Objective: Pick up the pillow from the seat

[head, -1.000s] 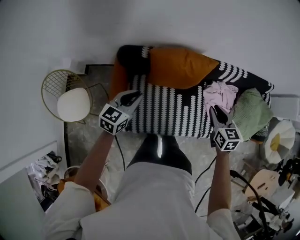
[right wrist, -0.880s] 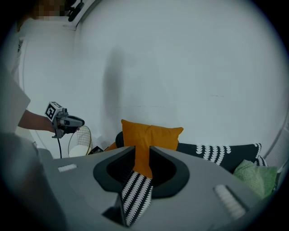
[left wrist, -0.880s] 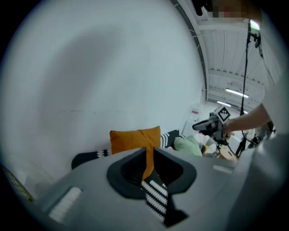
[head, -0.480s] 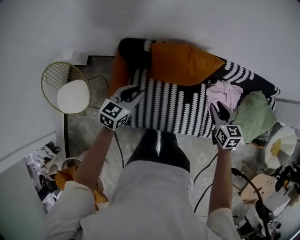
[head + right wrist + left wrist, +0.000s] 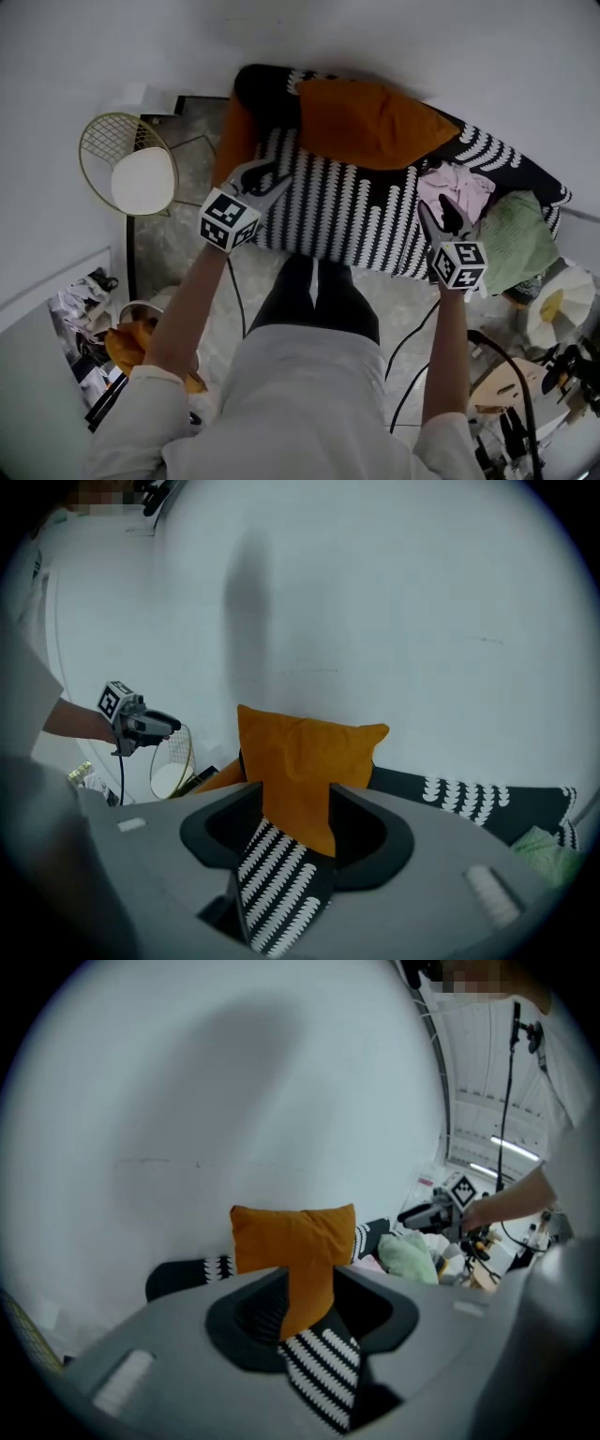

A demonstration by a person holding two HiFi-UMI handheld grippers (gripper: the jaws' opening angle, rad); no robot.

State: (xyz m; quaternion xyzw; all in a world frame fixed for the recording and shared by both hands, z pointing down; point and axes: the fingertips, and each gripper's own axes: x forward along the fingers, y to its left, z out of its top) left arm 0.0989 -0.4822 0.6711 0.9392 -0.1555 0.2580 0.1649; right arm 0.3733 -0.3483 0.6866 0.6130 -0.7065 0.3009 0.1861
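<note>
An orange pillow (image 5: 370, 122) leans against the wall at the back of a black-and-white patterned sofa seat (image 5: 347, 202). My left gripper (image 5: 260, 176) hovers over the seat's front left corner, short of the pillow. My right gripper (image 5: 441, 214) hangs over the seat's front right part, beside pink clothes. Both have just been opening, and nothing lies between either pair of jaws. In the left gripper view the pillow (image 5: 292, 1237) shows beyond the open left gripper (image 5: 309, 1283). The right gripper view has the pillow (image 5: 305, 752) straight ahead of the open right gripper (image 5: 295, 799).
A gold wire chair (image 5: 141, 178) with a white seat stands left of the sofa. Pink clothes (image 5: 455, 187) and a green cloth (image 5: 520, 239) lie on the sofa's right end. A second orange cushion (image 5: 232, 141) sits at its left end. Cables and clutter cover the floor.
Both grippers have moved forward and down toward the sofa seat. Their jaws stand visibly wider apart than a second ago.
</note>
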